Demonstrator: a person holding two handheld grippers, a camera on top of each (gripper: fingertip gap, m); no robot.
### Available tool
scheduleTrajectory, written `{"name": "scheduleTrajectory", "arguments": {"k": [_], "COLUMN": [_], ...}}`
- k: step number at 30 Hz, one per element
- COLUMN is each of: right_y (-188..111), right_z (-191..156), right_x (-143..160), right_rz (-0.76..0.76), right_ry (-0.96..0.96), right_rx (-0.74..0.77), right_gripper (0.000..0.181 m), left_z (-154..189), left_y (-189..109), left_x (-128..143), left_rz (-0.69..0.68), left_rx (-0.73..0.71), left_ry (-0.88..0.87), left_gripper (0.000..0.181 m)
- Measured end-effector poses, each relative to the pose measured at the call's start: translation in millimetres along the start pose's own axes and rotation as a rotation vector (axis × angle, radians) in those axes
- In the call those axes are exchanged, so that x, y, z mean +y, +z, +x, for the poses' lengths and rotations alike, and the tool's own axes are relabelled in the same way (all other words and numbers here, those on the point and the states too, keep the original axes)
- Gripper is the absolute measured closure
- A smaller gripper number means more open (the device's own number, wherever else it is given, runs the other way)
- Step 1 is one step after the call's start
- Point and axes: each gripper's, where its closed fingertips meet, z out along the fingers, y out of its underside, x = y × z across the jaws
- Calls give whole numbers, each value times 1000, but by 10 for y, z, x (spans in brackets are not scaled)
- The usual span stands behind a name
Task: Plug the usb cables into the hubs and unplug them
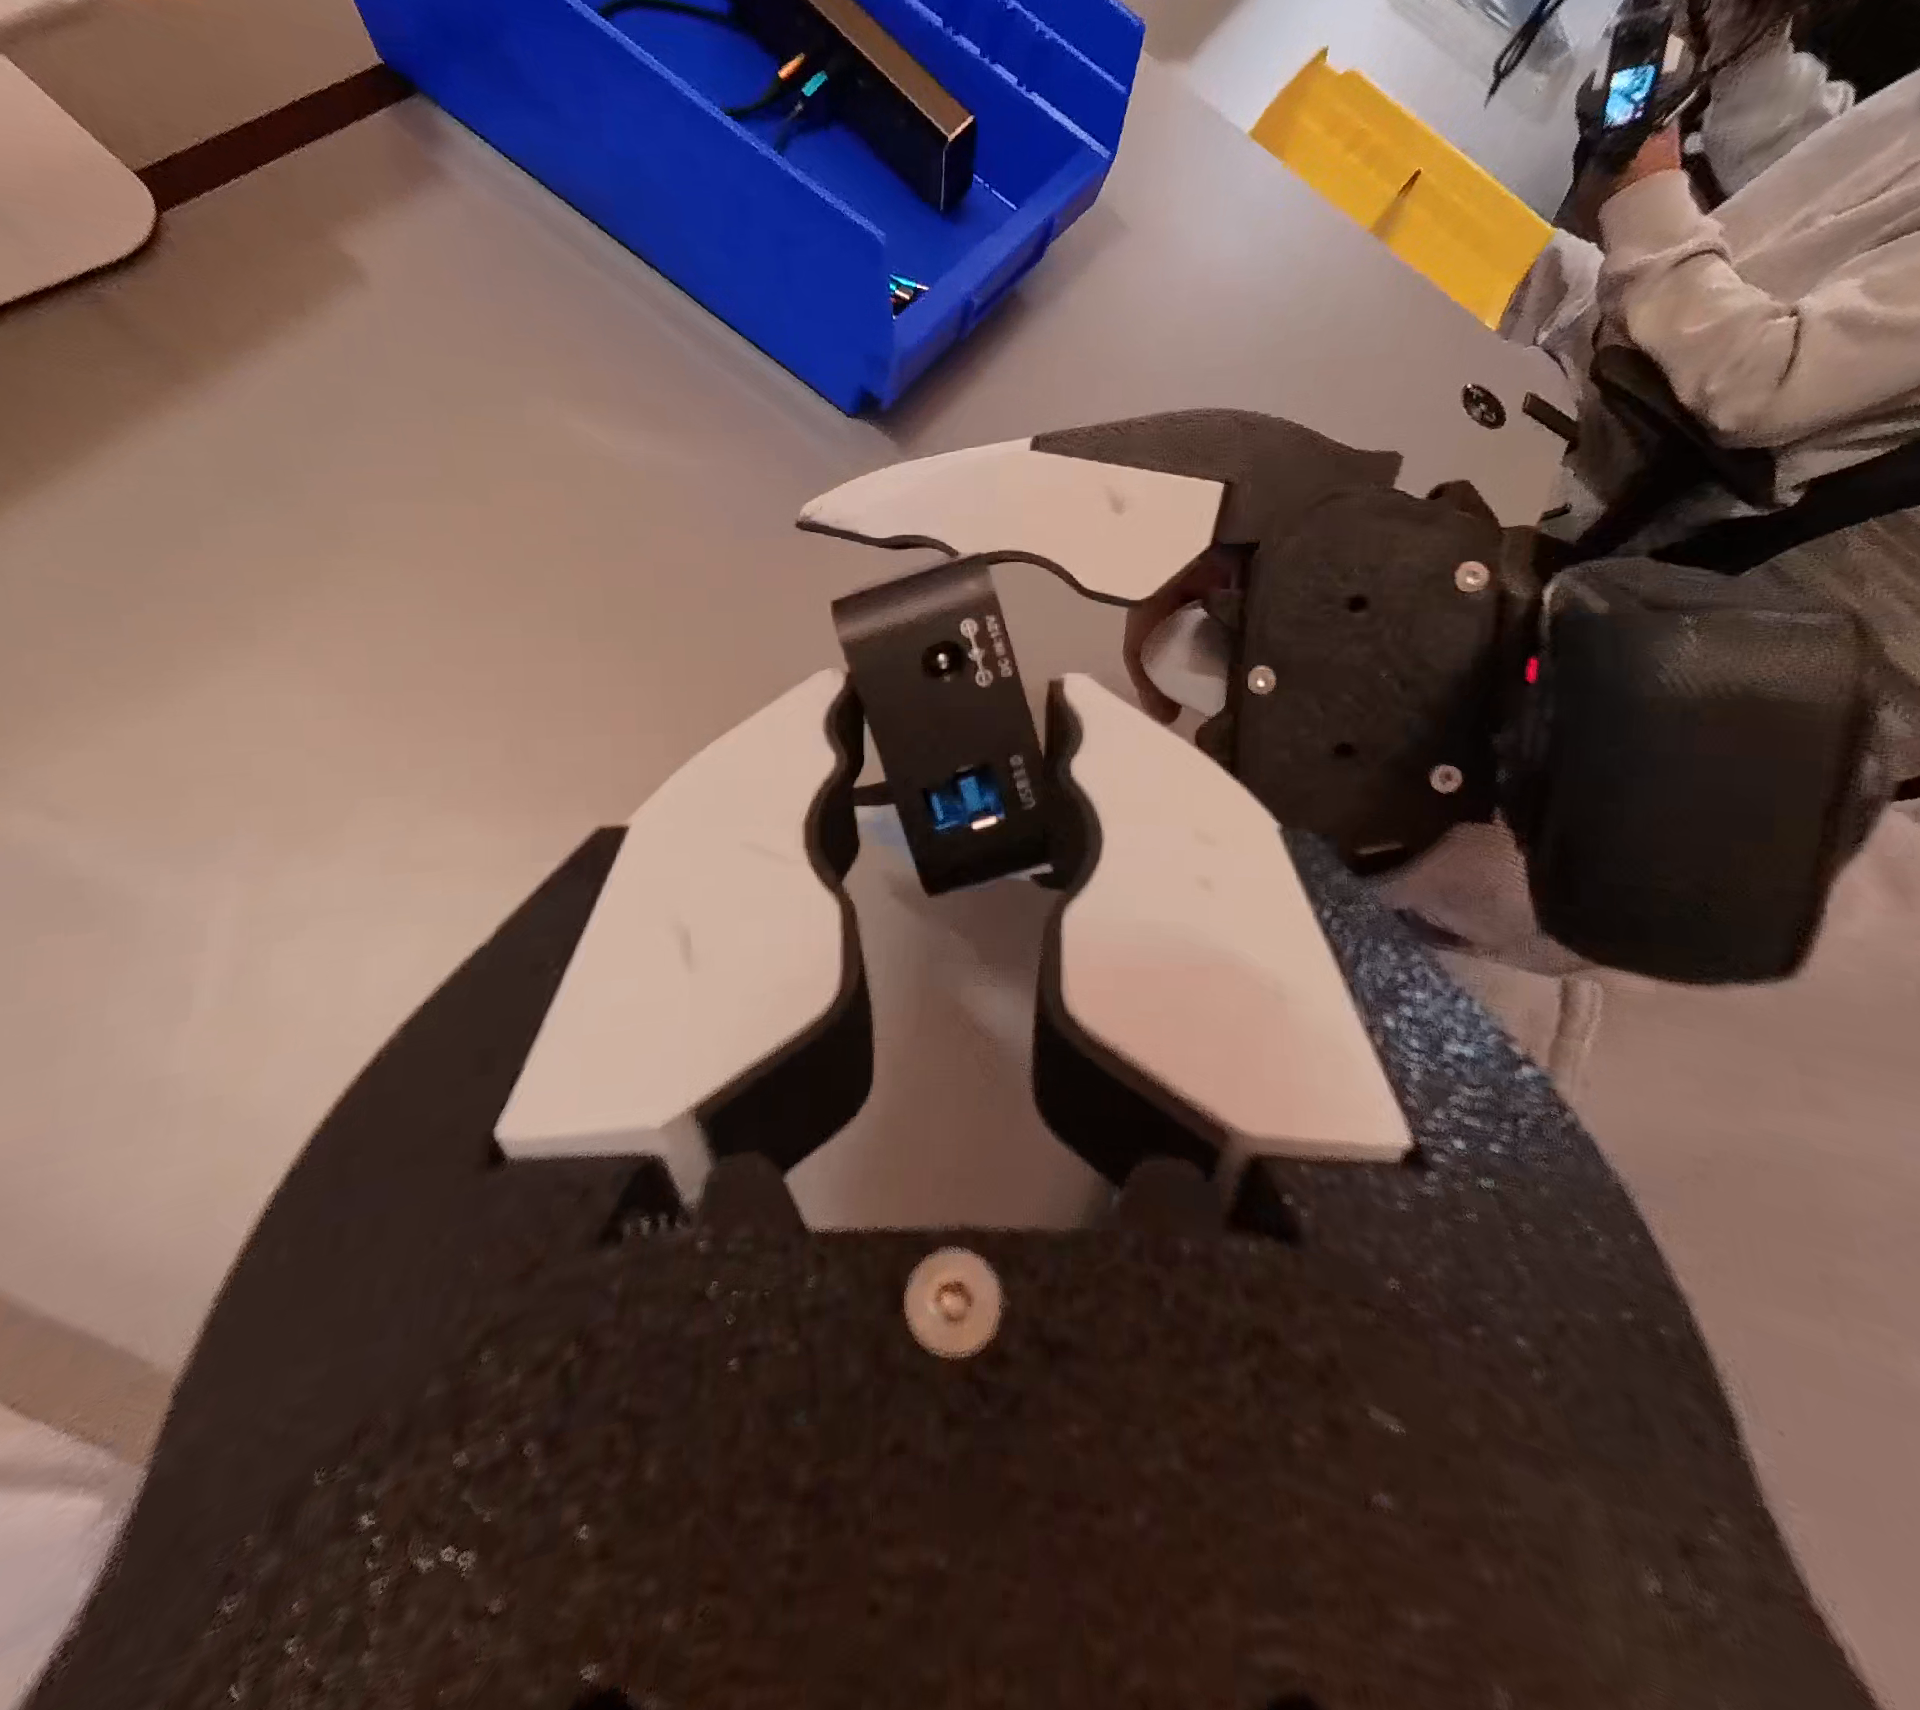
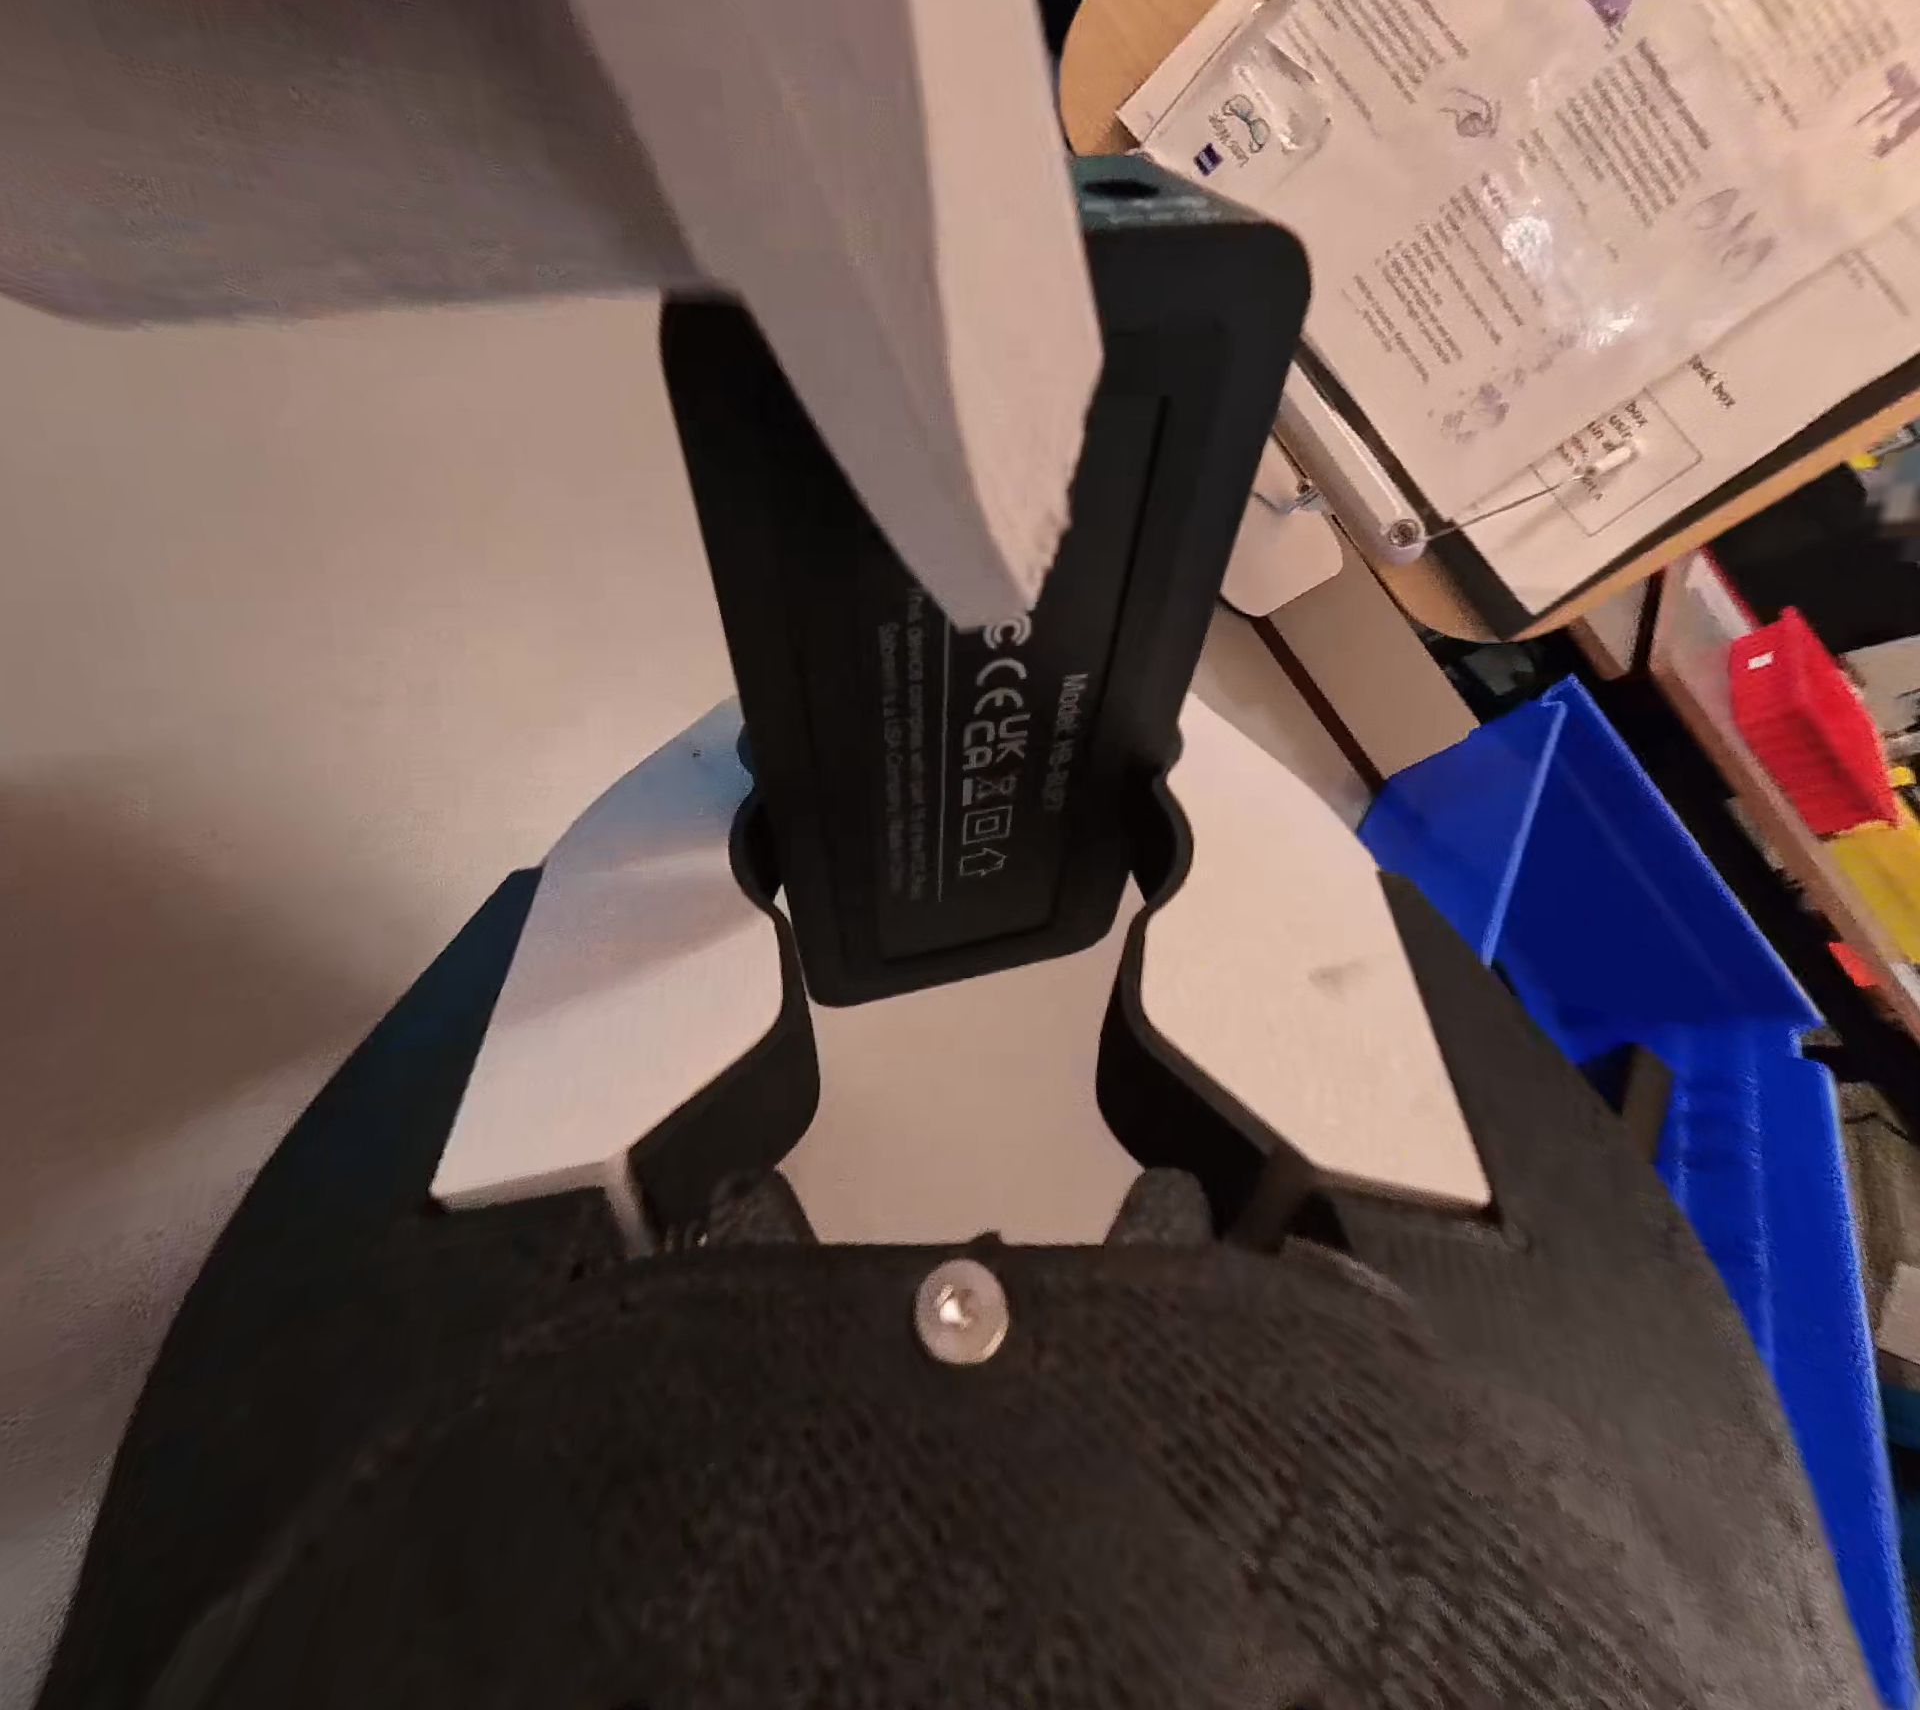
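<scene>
Grey table (image 1: 312,621): bore all items. Blue bin (image 1: 582,133): stood at the far side, containing a second black hub (image 1: 842,39) with cables (image 1: 769,91) attached. Left gripper (image 1: 951,787): clamped on one end of the black USB hub (image 1: 940,725), held above the table. Right gripper (image 2: 961,839): clamped on the opposite end of that hub. Blue port (image 1: 961,803): faced the left camera, unoccupied.

Left gripper (image 1: 948,761), right gripper (image 2: 956,839): black textured bodies, white curved fingers, silver screw
</scene>
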Motion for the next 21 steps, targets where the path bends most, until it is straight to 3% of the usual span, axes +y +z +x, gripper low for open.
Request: {"name": "scheduleTrajectory", "arguments": {"k": [5, 10, 13, 21], "right_y": [13, -13, 29, 20], "right_z": [-50, -177, -152, 4], "right_x": [17, -178, -212, -252], "right_rz": [64, 205, 190, 228], "right_ry": [23, 154, 123, 340], "right_rx": [-23, -151, -102, -59], "right_gripper": [113, 97, 93, 104], "left_z": [-18, 78, 119, 51], "left_y": [39, 20, 60, 94], "left_x": [44, 9, -22, -129], "left_rz": [1, 3, 21, 112], "left_rx": [43, 41, 15, -108], "left_ry": [-74, -50, -40, -4], "left_gripper": [152, 154, 154, 154]}}
